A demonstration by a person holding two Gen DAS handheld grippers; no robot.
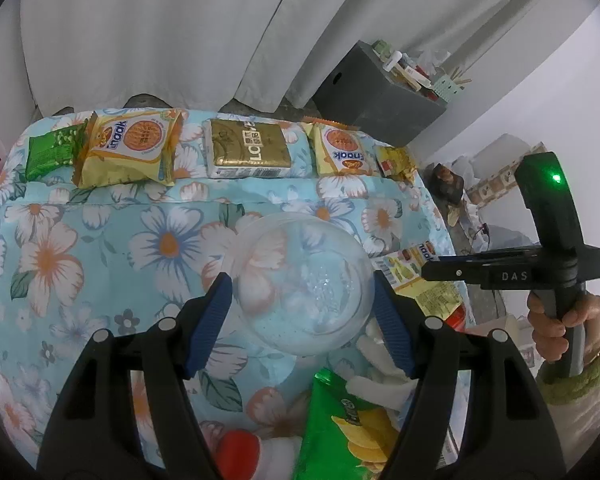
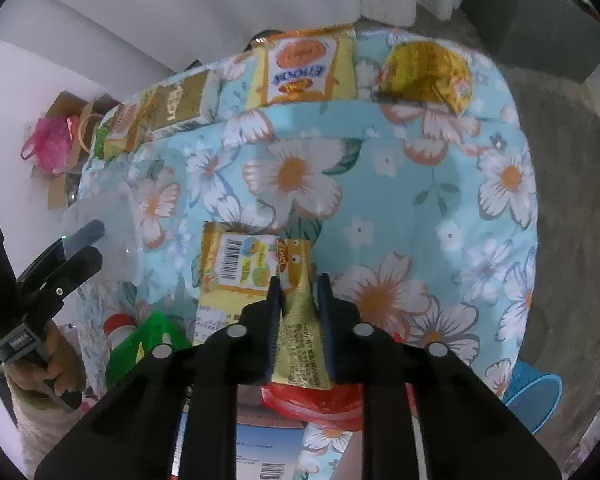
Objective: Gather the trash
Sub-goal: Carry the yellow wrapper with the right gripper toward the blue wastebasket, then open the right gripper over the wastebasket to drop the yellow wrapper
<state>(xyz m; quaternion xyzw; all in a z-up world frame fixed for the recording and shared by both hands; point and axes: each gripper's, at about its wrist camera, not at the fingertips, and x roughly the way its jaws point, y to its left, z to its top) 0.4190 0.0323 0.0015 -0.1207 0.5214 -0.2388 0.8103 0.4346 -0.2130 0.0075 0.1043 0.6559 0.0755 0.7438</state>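
A clear plastic cup (image 1: 304,284) sits between the blue pads of my left gripper (image 1: 300,300), which is shut on it above the floral cloth (image 1: 100,240). My right gripper (image 2: 299,304) points steeply down and is shut on a narrow gold wrapper (image 2: 300,340). Beside that wrapper lies a yellow barcode packet (image 2: 236,268). In the right wrist view the left gripper (image 2: 88,244) and the cup (image 2: 100,216) appear at the left. Green (image 1: 52,152), yellow (image 1: 130,152), gold (image 1: 248,148) and yellow (image 1: 344,152) snack packets line the far edge.
A green chip bag (image 1: 348,428), a red-capped bottle (image 1: 240,448) and crumpled white paper (image 1: 380,364) lie near the front edge. A red wrapper (image 2: 312,400) is below my right gripper. A grey box (image 1: 380,92) stands behind the table; a blue bin (image 2: 536,396) stands on the floor.
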